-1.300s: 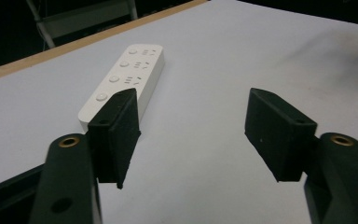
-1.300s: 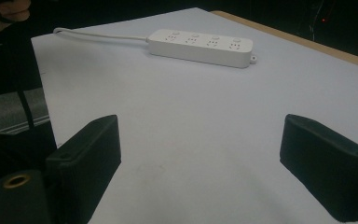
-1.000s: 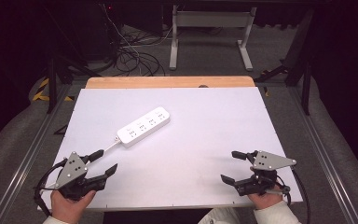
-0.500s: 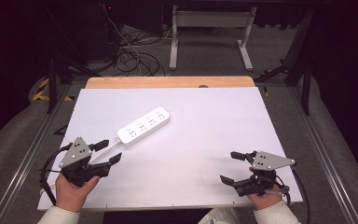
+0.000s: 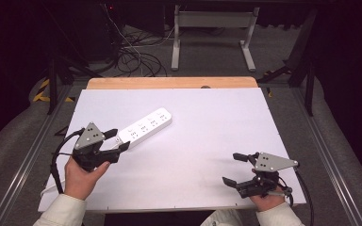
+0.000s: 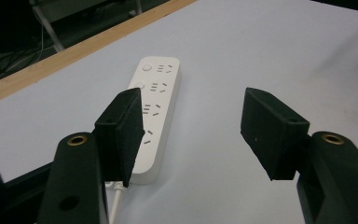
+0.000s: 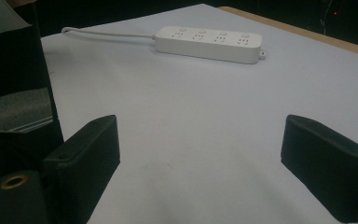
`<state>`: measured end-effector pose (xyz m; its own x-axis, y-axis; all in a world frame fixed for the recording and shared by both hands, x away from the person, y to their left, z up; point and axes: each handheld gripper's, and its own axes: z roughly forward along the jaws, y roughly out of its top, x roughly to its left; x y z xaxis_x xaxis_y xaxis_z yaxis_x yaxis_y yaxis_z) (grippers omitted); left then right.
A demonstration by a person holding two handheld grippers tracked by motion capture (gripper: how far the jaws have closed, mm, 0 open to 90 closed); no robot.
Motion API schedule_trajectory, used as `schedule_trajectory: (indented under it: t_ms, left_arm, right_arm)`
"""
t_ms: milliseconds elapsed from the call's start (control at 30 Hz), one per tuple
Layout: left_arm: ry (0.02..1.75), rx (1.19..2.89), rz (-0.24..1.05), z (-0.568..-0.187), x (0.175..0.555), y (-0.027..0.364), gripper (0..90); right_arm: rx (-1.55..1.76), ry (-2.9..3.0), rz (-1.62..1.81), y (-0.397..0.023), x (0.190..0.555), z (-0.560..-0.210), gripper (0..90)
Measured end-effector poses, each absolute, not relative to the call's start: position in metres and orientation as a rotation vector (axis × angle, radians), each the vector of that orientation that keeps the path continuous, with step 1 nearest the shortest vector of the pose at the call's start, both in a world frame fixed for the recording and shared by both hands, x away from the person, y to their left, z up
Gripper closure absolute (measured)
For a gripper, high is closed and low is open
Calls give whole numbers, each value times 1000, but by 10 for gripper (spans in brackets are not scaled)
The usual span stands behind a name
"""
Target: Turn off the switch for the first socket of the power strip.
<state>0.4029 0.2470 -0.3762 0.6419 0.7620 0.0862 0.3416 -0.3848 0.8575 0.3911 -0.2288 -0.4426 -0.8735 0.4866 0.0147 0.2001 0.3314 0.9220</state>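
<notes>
A white power strip (image 5: 146,126) lies at an angle on the left half of the white tabletop (image 5: 202,127). My left gripper (image 5: 118,140) hovers open at its near, cord end. In the left gripper view the strip (image 6: 161,93) runs away from me, its near end partly hidden behind the left-hand jaw, and nothing is pressed between the pads of the left gripper (image 6: 193,126). My right gripper (image 5: 231,167) rests open near the front right of the table, with bare table between its jaws. From the right gripper (image 7: 200,154) the strip (image 7: 209,43) lies far off.
The strip's white cord (image 7: 107,33) trails toward the table's left edge. A wooden strip (image 5: 169,83) borders the far edge. Beyond it, on the dark floor, are tangled cables (image 5: 132,56) and a metal desk frame (image 5: 212,33). Metal rails flank both sides of the table.
My left hand has moved forward and to the right, rising a little, up to the near end of the power strip. The right hand has kept still.
</notes>
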Motion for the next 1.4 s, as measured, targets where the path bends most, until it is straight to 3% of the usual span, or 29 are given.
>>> schedule_trajectory:
  t_ms: [500,767,800,833,967,1400]
  left_arm:
    - [873,2020,636,-372,428,233,420]
    - [930,2028,563,-371,436,234,671]
    - [940,2037,555,-371,438,235,671]
    - [972,2067,532,-370,445,236,762]
    - [992,2107,482,-370,454,238,898]
    - [1123,2169,427,-377,490,239,900]
  right_arm:
    - [612,2332,1558,-229,391,-443,115]
    - [603,2330,1554,-228,391,-443,112]
    - [603,2330,1554,-228,391,-443,112]
    - [602,2329,1553,-228,390,-443,112]
    - [600,2329,1552,-228,390,-443,112]
    - [604,2332,1551,-228,390,-444,111]
